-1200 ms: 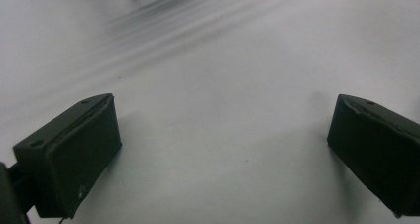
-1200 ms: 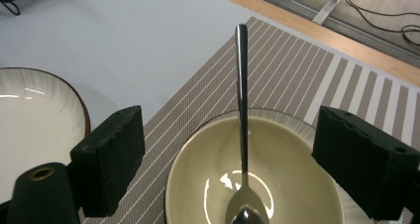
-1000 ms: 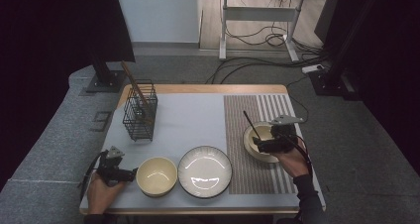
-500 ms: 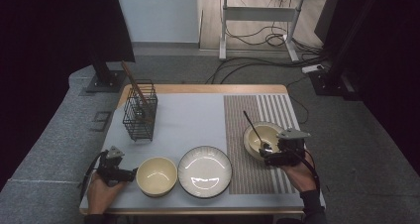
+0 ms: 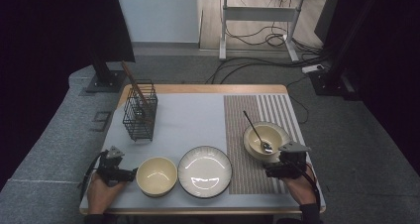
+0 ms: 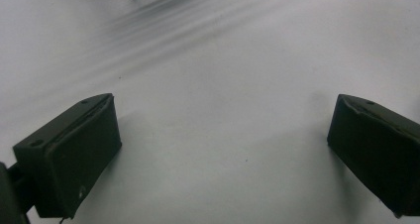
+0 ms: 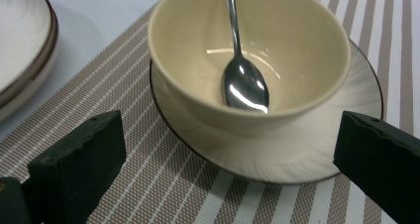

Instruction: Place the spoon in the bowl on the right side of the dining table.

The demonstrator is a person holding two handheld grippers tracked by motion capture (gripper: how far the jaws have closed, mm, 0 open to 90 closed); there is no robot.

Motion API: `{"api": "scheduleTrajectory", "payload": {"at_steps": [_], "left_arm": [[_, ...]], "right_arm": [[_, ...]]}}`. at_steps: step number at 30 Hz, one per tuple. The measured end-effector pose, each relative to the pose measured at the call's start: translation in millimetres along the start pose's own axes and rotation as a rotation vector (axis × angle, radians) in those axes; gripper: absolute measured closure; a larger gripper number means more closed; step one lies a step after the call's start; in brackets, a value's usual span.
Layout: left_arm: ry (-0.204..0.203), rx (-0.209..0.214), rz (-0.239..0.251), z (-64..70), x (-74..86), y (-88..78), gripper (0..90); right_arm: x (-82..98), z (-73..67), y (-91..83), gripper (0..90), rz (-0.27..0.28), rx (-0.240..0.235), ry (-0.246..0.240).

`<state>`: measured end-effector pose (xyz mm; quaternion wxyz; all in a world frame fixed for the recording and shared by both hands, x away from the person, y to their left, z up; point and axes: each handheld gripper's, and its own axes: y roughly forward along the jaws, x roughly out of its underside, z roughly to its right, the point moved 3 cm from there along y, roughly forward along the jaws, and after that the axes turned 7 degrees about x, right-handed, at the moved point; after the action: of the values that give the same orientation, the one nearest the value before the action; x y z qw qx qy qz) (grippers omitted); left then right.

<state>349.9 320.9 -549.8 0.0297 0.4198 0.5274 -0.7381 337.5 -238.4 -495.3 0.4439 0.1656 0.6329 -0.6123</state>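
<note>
Right gripper: you held the right gripper (image 5: 278,170) low over the striped mat (image 5: 250,177), just beside the near edge of the saucer (image 7: 277,159); its jaws stood wide apart with nothing between them.
Bowl: your cream bowl (image 7: 297,50) sat upright on the saucer, at the right of the table (image 5: 198,89), just ahead of your open jaws.
Spoon: the spoon (image 7: 242,85) lay inside the bowl, its head down near the bottom and its handle leaning up over the far rim.
Saucer: it rested flat on the striped mat, under the bowl, its rim showing all round the near side.
Left gripper: you kept the left gripper (image 5: 125,174) at the near left of the table, pointing at the second bowl (image 5: 156,176); its jaws were spread wide and empty, low over the bare grey mat (image 6: 223,110).
Second bowl: it stood empty just right of your left gripper; you could not tell from the pictures whether they touched.
Plate: the plate (image 5: 204,171) lay between the two bowls, near the front edge, close beside the second bowl.
Basket: the wire basket (image 5: 140,116) stood at the far left, well apart from both your hands, with brown sticks (image 5: 133,83) leaning out of it.
</note>
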Motion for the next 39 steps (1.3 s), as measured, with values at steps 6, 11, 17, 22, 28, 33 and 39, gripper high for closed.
{"api": "scheduleTrajectory", "payload": {"at_steps": [6,11,17,22,28,33,39], "left_arm": [[0.002,-0.001,0.0,-0.1,0.0,-0.1,0.0],[0.0,0.0,0.0,0.0,0.0,0.0,0.0],[0.0,0.0,0.0,0.0,0.0,0.0,0.0],[0.002,-0.001,-0.001,-0.1,0.0,-0.2,0.0],[0.002,-0.001,0.0,-0.1,0.0,-0.1,0.0],[0.002,-0.001,0.0,-0.1,0.0,0.0,0.0],[0.002,-0.001,-0.001,-0.2,0.0,0.0,0.0]], "right_arm": [[16.6,-0.4,4.3,0.0,-0.014,0.0,0.021],[31.5,1.0,8.5,0.0,-0.039,0.004,0.047],[46.8,3.1,15.7,0.0,-0.073,0.013,0.06],[56.2,1.0,24.9,0.0,-0.102,-0.011,0.065],[59.5,0.3,25.9,0.0,-0.078,-0.008,0.069],[59.9,0.5,26.0,0.0,-0.075,-0.01,0.071],[60.1,0.5,26.0,0.0,-0.074,-0.01,0.071]]}}
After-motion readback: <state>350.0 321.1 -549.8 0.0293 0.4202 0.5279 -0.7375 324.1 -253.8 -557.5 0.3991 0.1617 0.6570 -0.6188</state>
